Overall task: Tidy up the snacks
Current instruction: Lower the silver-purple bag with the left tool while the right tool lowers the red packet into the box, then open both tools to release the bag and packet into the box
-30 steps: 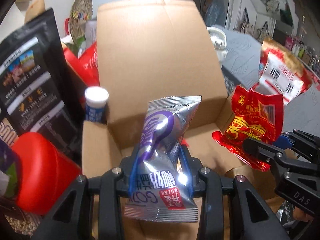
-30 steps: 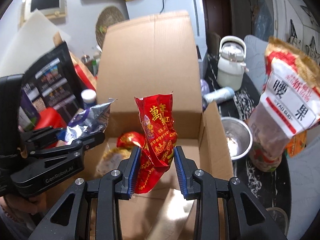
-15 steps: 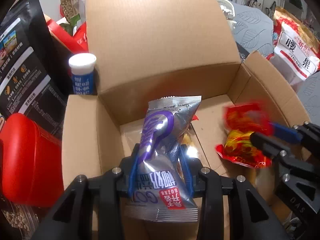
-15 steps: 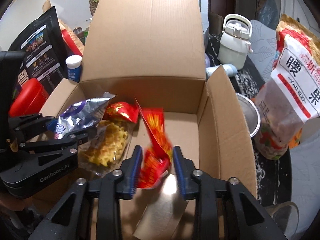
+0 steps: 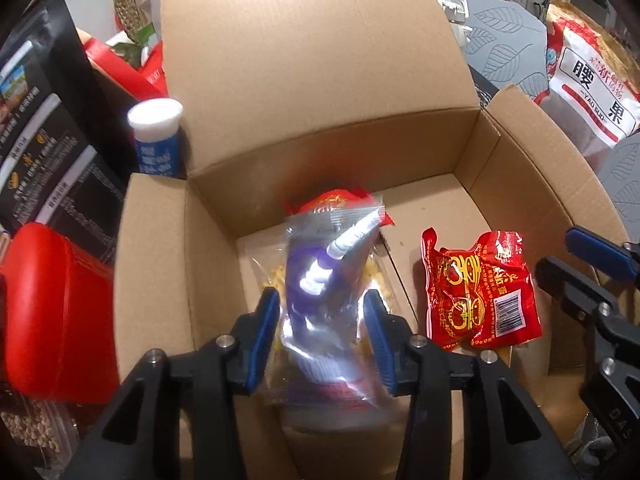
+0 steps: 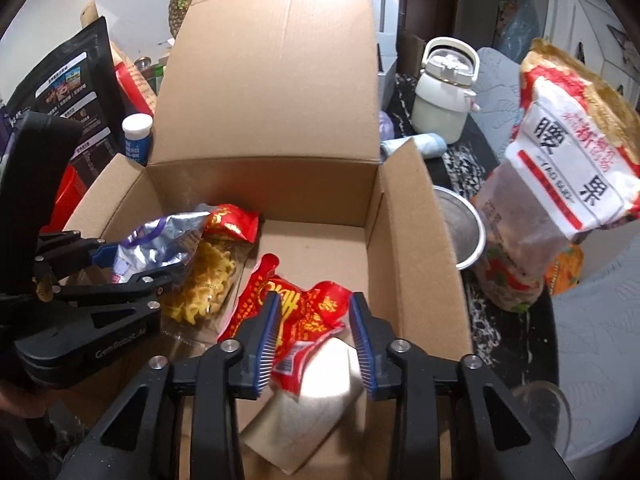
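Left wrist view: the left hand-held gripper [image 5: 322, 336] has just been opening – the silver packet [image 5: 326, 300] slips loose into the cardboard box [image 5: 320, 80].

Right wrist view: the right hand-held gripper [image 6: 314, 336], also just parted, has released the red packet [image 6: 296, 312] onto the box floor – the cashew bag [image 6: 560, 184] waits outside.

The big white-and-red snack bag [image 6: 560, 168] beside the cardboard box is showing me "腰果" in bold black with "YAO GUO" on its red stripe. My left gripper [image 6: 132, 268] is displaying "GenRobot.AI" along its black body. Print on the other packets is staying too blurred to read.
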`<act>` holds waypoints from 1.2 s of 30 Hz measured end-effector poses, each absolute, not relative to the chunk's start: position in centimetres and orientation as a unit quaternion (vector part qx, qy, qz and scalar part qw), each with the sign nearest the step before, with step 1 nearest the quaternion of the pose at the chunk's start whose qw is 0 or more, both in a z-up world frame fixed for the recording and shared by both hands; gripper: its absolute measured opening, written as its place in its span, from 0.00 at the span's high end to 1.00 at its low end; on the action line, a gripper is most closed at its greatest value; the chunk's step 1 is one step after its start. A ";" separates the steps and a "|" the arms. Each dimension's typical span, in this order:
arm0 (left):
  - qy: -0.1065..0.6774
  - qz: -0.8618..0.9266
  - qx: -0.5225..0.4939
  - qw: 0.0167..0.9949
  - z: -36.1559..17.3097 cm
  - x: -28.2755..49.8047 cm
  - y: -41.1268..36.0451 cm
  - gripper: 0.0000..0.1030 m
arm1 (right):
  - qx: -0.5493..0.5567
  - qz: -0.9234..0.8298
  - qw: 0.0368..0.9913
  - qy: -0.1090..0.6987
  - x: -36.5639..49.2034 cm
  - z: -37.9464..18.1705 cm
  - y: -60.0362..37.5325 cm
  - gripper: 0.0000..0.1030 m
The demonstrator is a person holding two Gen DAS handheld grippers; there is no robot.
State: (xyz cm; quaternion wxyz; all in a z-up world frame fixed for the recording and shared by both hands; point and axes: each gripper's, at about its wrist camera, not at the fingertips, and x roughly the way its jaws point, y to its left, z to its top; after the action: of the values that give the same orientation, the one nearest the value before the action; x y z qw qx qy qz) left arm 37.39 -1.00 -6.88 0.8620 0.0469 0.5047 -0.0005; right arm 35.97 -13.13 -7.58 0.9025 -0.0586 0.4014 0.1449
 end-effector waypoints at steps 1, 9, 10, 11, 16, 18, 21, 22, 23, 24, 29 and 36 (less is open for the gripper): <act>0.501 0.002 0.048 0.864 -6.7 37.3 -1.0 0.42 | -0.060 0.142 0.904 0.398 35.6 -7.3 -13.3 0.64; 0.468 0.016 0.051 0.882 -3.8 35.0 -0.7 0.10 | -0.058 0.122 0.917 0.376 33.4 -5.2 -14.6 0.62; 0.463 0.017 0.052 0.884 -3.4 34.7 -0.7 0.10 | -0.058 0.120 0.918 0.373 33.2 -4.9 -14.7 0.62; 0.459 0.018 0.053 0.887 -3.0 34.4 -0.7 0.10 | -0.059 0.117 0.920 0.369 32.8 -4.5 -14.8 0.62; 0.433 0.004 0.055 0.900 -0.8 32.7 -0.8 0.10 | -0.056 0.116 0.928 0.351 31.3 -2.7 -15.0 0.54; 0.419 -0.005 0.057 0.906 0.3 31.8 -0.8 0.10 | -0.056 0.115 0.931 0.342 30.7 -1.9 -15.1 0.54; 0.396 -0.004 0.063 0.916 1.8 30.4 -0.8 0.10 | -0.054 0.113 0.937 0.327 29.7 -0.6 -15.2 0.54; 0.393 -0.006 0.063 0.917 2.2 30.0 -0.7 0.10 | -0.053 0.112 0.939 0.320 29.3 -0.1 -15.3 0.54; 0.388 -0.007 0.063 0.919 2.8 29.4 -0.7 0.10 | -0.052 0.111 0.941 0.317 29.0 0.2 -15.4 0.54; 0.383 -0.008 0.061 0.922 3.2 29.1 -0.8 0.10 | -0.053 0.110 0.943 0.311 28.6 0.6 -15.4 0.52; 0.355 -0.005 0.050 0.934 5.8 26.8 -0.4 0.10 | -0.053 0.112 0.951 0.282 26.3 2.7 -15.5 0.49; 0.308 0.005 0.053 0.950 9.5 22.8 0.3 0.10 | -0.049 0.117 0.961 0.245 22.5 5.2 -15.7 0.40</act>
State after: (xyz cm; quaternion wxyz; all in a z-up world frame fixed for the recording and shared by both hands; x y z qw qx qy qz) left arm 22.84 0.30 9.48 0.9498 0.0533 0.3082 0.0048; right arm 22.47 -15.71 5.17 0.9611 -0.0493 0.2450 0.1173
